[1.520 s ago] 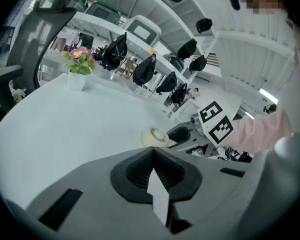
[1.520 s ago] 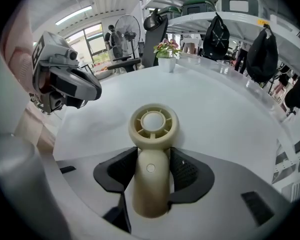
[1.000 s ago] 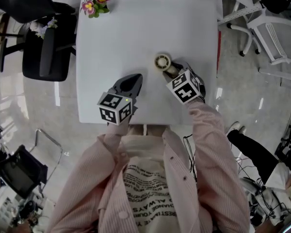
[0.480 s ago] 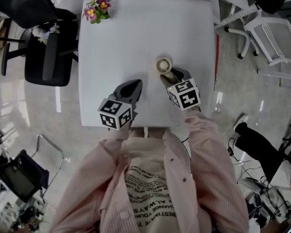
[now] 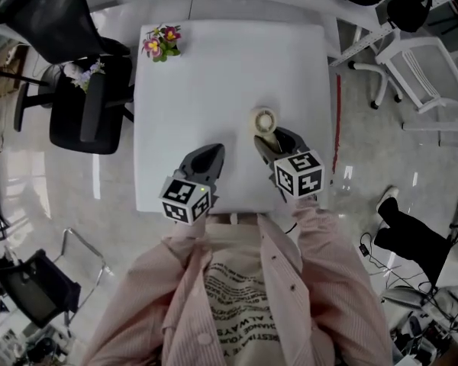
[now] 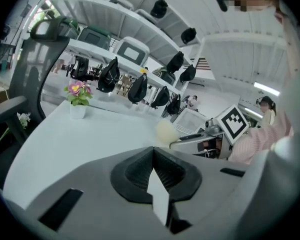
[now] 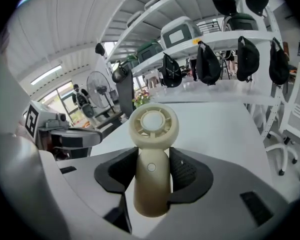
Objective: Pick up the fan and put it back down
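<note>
— Since a second ago the right gripper (image 5: 275, 138) has rolled, so its marker cube (image 5: 298, 175) sits squarer to the head camera, and the fan (image 5: 264, 120) has swung round with it. What's the layout?
— The white table (image 5: 214, 75) fills the middle. The person's striped pink shirt (image 5: 244, 280) is at its near edge, and a black chair (image 5: 84, 113) stands at its left side.
— And the grippers?
— Both hang over the near part of the table, the left gripper (image 5: 211, 152) to the left of the right one and apart from it.
— Fingers?
— In the right gripper view the two dark pads (image 7: 186, 170) are clenched on the fan's cream handle, one on each side. The round head stands out past them, pointing far. The left gripper's jaws are pressed together with nothing in them.
— So where's the fan?
— In the right gripper, over the near right part of the table. From above I can't tell whether its head clears the tabletop.
— Anything smaller?
— A little pot of pink and yellow flowers (image 5: 162, 43) at the far left corner, well apart from the grippers.
</note>
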`<action>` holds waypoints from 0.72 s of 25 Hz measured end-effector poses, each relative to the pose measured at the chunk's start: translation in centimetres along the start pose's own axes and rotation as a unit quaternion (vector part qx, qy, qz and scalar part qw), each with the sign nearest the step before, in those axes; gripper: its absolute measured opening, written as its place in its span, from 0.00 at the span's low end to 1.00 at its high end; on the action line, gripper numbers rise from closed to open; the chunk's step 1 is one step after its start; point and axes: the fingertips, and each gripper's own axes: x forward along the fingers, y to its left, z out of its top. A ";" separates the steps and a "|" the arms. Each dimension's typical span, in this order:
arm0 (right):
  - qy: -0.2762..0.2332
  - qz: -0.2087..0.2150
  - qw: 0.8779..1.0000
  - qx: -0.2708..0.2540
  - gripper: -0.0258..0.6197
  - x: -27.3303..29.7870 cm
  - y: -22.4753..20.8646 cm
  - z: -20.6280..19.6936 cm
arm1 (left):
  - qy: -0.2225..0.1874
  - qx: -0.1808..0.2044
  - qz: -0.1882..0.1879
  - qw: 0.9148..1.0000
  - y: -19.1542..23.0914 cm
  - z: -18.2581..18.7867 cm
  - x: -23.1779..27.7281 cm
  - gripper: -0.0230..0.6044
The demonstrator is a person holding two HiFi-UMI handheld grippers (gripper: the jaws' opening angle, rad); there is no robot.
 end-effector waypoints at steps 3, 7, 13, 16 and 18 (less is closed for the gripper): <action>-0.021 -0.002 1.000 -0.012 0.33 -1.4 0.7 1.4 | -0.021 0.013 0.000 1.000 -0.4 1.7 -0.6 0.04; -0.040 0.000 0.998 -0.041 0.33 -3.2 1.8 3.2 | -0.048 0.032 -0.003 0.998 -1.3 4.1 -1.6 0.04; -0.084 0.002 0.996 -0.036 0.33 -5.7 2.3 6.5 | -0.080 0.069 0.001 0.994 -2.3 7.4 -2.9 0.04; -0.105 0.000 0.994 -0.032 0.33 -7.0 2.3 8.0 | -0.092 0.081 0.005 0.992 -2.4 8.5 -3.4 0.04; -0.120 -0.003 0.992 -0.032 0.33 -7.9 2.3 9.0 | -0.101 0.082 0.008 0.991 -2.4 9.2 -3.8 0.04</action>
